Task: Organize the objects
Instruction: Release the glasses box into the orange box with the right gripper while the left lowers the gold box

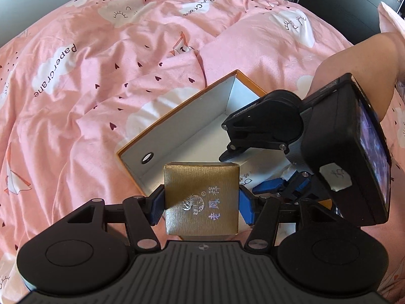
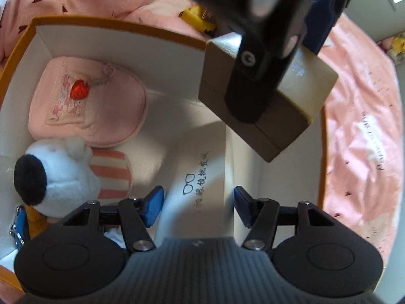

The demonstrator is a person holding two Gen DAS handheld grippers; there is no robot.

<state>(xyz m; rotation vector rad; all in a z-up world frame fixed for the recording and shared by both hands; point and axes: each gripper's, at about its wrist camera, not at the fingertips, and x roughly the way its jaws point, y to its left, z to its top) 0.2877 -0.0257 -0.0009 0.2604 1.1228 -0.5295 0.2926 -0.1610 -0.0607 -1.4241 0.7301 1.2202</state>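
A pink bed cover with white clouds and small dark hearts [image 1: 101, 81] is spread over a bed. On it sits an open cardboard box with an orange outside and white inside [image 1: 182, 116].

The left gripper [image 1: 201, 204] has its blue pads pressed on both sides of a small square gold box with shiny writing on its lid [image 1: 201, 197]. It holds the gold box up over the near edge of the big box. In the right wrist view the gold box [image 2: 268, 131] hangs over the far right part of the big box [image 2: 119, 34].

The right gripper [image 2: 197, 209] points down into the big box. Its blue pads are apart, one on each side of a white paper packet with a glasses drawing and dark writing [image 2: 200, 174]. I cannot tell if the pads touch the packet.

Also inside the big box are a round pink cloth pouch with a red heart charm [image 2: 86, 103] and a white plush toy with a black nose and pink stripes [image 2: 65, 172]. The plush lies just below the pouch.
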